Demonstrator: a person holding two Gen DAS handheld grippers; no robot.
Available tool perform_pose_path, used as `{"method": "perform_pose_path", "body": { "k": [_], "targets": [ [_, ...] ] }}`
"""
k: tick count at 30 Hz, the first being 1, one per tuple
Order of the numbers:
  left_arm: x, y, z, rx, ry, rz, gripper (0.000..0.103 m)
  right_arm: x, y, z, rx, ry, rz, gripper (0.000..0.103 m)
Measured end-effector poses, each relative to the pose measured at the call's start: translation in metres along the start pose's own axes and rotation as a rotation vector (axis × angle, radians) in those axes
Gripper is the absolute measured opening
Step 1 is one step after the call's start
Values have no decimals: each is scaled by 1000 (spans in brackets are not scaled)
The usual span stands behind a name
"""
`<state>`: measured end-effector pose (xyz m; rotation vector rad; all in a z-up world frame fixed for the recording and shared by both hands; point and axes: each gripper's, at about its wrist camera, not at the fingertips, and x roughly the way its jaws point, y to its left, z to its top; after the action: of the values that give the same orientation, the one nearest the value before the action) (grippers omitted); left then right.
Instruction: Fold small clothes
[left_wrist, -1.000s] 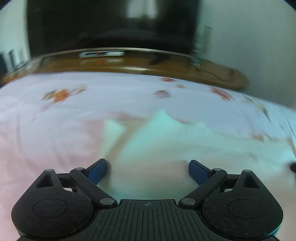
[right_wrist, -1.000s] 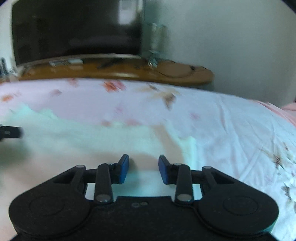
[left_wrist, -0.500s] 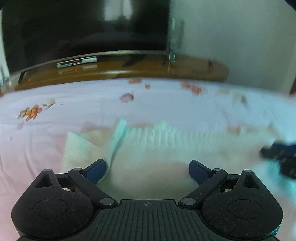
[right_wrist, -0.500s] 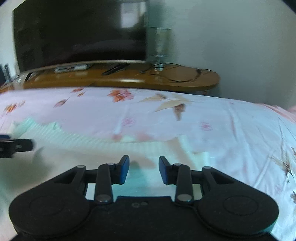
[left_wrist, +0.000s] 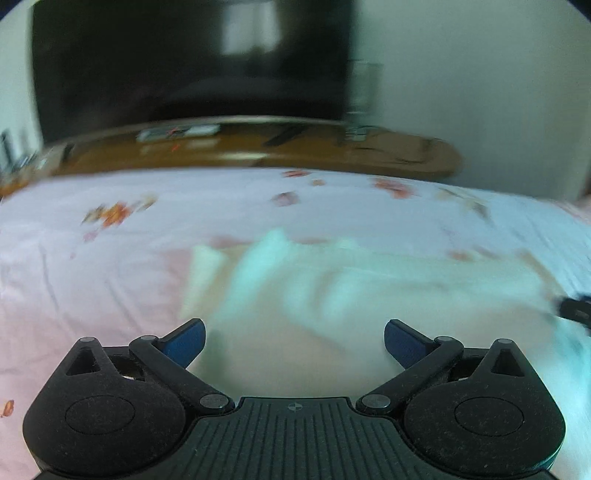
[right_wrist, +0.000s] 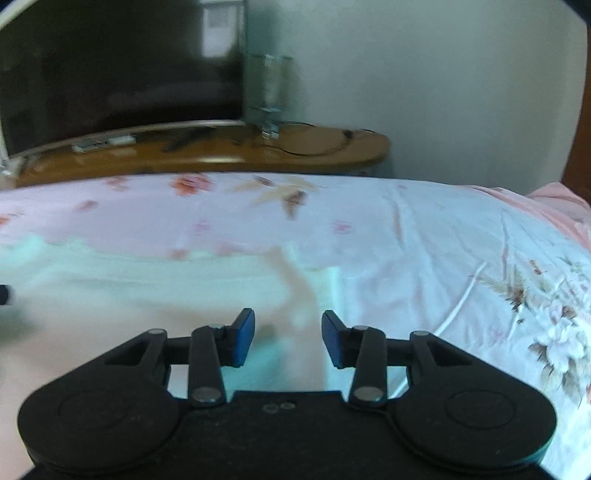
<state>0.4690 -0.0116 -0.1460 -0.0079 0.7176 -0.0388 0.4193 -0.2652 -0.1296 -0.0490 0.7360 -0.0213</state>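
Both grippers lifted off pale garment (left_wrist: 332, 295), fingers opening w/ nothing gripped, floral bedsheet (right_wrist: 424, 236), TV (left_wrist: 184, 55) behind.

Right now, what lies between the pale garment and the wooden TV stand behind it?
Only bare floral bedsheet; both wrist views show nothing on that stretch between the pale garment and the wooden TV stand.

Pale garment (left_wrist: 332, 295) motion-blurred; folds unreadable.
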Motion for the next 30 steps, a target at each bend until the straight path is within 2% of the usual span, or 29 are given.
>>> {"method": "perform_pose_path", "body": {
  "k": [3, 7, 8, 10, 12, 20, 26, 30],
  "targets": [
    [-10, -26, -9, 55, 8, -46, 103, -14, 31, -8, -33, -1, 56, 40],
    [-4, -37, -21, 42, 60, -21, 103, -16, 65, -20, -72, 17, 93, 38],
    [0, -35, -24, 40, 93, -22, 103, -17, 69, -22, -78, 20, 82, 35],
    [-2, -38, -31, 94, 82, -9, 103, -12, 72, -28, -104, 38, 53, 36],
    [-7, -39, -37, 126, 78, -4, 103, -6, 62, -37, -83, 44, 20, 38],
    [-19, -11, -47, 53, 104, 23, 103, -24, 15, -48, -24, 44, -58, 38],
    [-32, 1, -53, 26, 118, 56, 103, -37, 8, -63, -10, 62, -100, 38],
    [-49, 4, -56, -4, 104, 60, 103, -57, 12, -62, 22, 46, -75, 39]
  ]
}}
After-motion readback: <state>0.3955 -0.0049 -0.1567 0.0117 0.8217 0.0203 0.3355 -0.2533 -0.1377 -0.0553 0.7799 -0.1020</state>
